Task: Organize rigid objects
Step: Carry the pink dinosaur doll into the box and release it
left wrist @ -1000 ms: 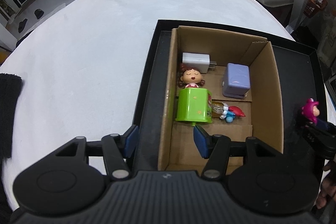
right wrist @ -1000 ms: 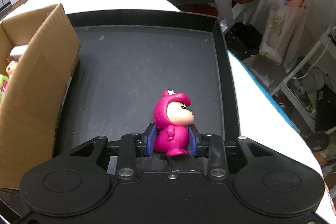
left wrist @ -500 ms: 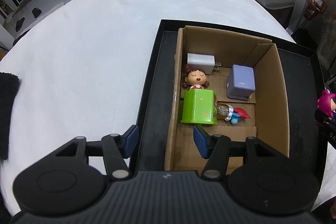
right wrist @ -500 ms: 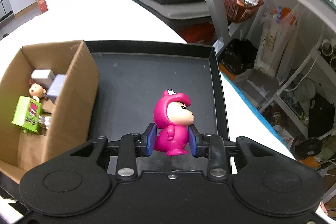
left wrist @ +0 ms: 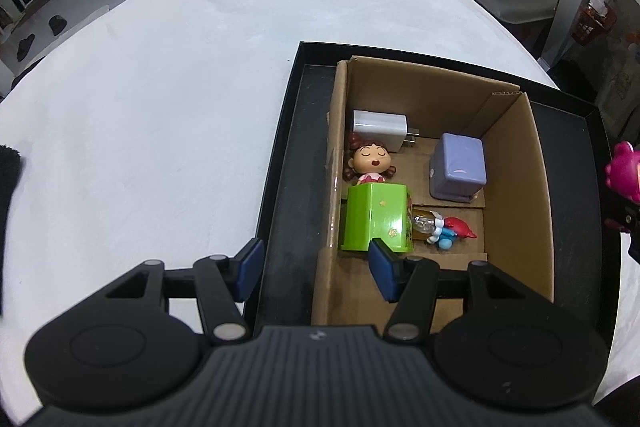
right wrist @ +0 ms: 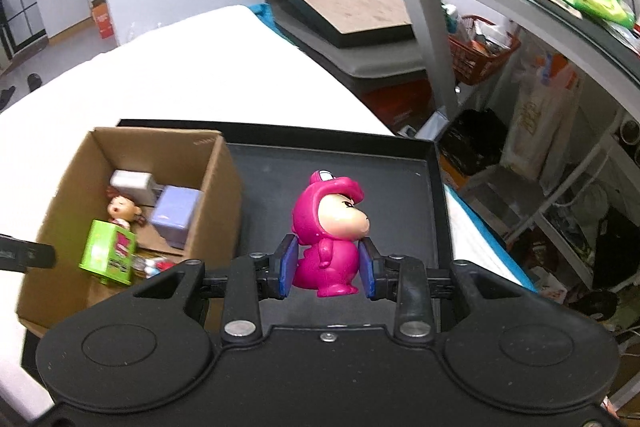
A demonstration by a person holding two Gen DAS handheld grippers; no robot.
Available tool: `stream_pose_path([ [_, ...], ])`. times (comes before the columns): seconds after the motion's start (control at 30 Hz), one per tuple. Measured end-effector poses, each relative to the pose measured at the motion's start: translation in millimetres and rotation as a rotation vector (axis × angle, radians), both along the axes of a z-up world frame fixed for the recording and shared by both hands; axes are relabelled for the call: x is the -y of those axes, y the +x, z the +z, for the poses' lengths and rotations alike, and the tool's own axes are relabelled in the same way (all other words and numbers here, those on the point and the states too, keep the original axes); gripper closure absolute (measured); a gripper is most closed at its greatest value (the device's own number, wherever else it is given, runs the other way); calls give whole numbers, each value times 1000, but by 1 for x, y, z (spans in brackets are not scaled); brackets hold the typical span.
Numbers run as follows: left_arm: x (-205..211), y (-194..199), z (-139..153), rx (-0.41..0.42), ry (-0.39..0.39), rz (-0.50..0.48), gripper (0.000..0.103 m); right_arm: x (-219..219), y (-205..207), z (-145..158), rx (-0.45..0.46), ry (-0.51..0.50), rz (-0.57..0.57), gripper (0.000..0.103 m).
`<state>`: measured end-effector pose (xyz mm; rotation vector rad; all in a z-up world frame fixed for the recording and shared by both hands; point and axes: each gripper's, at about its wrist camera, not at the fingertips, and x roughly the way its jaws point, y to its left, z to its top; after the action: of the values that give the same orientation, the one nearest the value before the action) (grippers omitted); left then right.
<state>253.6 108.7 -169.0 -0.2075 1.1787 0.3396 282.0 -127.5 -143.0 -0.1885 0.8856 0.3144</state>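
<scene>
Right gripper [right wrist: 326, 265]: blue fingers [right wrist: 287, 265] closed on both sides of a pink figurine [right wrist: 330, 239], held upright above the black tray [right wrist: 360, 171].

Left gripper [left wrist: 314, 265]: fingers spread wide, holding nothing, straddling the near left wall of the cardboard box [left wrist: 516, 183].

Cardboard box: stands on the left part of the black tray, on the white counter [left wrist: 160, 107]. Contents:
- white charger [left wrist: 378, 125], far left corner
- girl doll [left wrist: 370, 161], just in front of the charger
- green box [left wrist: 376, 217], touching the doll
- lilac cube [left wrist: 458, 167], right side
- small bulb-and-blue toy [left wrist: 444, 229], beside the green box
</scene>
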Motion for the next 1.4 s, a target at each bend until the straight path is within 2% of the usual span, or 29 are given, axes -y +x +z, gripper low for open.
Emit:
stream_pose_path([
  [0.17,-5,1,-8,-1,-38,-5,48,-19,-2,8,2,18,41,71],
  [0.37,-9,3,-17,1,-72,-17,53,-38,-1,15,6,36,74,71],
  [0.43,-10,3,-20,1,-75,-24,59,-44,-1,17,7,43,84,71],
  [0.53,-14,4,-25,-10,-94,-19,82,-52,1,19,-22,82,93,71],
  [0.6,-17,4,-27,-9,-115,-14,88,-60,2,21,-38,100,110,71],
  [0.7,-16,5,-27,-18,-125,-31,92,-74,2,19,-39,88,139,71],
  [1.1,-21,9,-28,-25,-167,-35,92,-113,6,3,-83,91,191,70],
  [1.17,-22,9,-28,-24,-173,-35,92,-117,8,0,-92,123,191,69],
  [1.4,-26,8,-28,-16,-190,-32,91,-114,3,-9,-119,108,167,63],
])
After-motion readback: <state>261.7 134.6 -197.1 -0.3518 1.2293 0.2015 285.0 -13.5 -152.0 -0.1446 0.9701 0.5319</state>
